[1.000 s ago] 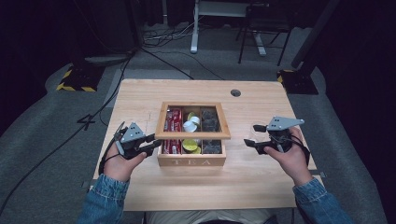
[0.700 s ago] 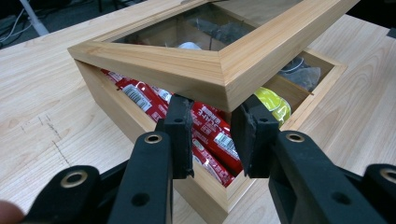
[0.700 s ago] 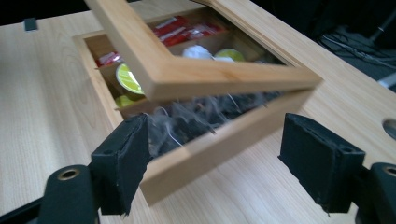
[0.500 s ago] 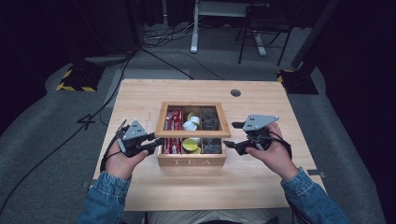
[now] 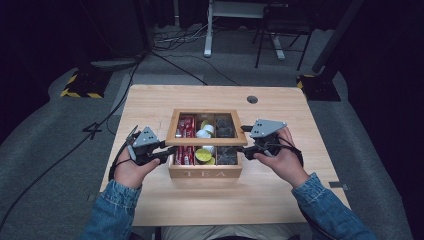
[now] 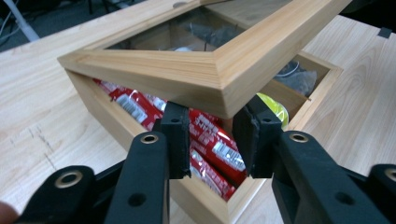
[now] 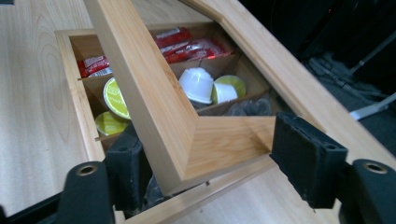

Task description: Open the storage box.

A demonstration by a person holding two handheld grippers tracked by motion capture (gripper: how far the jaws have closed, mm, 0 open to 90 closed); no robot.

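One wooden lid [image 5: 206, 129] raised over tea box [image 5: 205, 173], mid-tabletop [image 5: 150, 100], nearer front edge. Left corner pinched by left gripper [image 6: 212, 133]; right corner between closing, spread right gripper [image 7: 210, 158], contact unclear.

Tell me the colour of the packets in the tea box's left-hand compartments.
The packets are red with white print, clearest in the left gripper view, under the raised lid.

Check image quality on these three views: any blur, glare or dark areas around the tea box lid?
High view: table evenly lit, surroundings dark, picture soft. Left gripper view: glass pane of the lid shows faint reflections; left gripper jaws sharp. Right gripper view: lid corner in focus, right gripper jaws slightly soft, background past the box dark.
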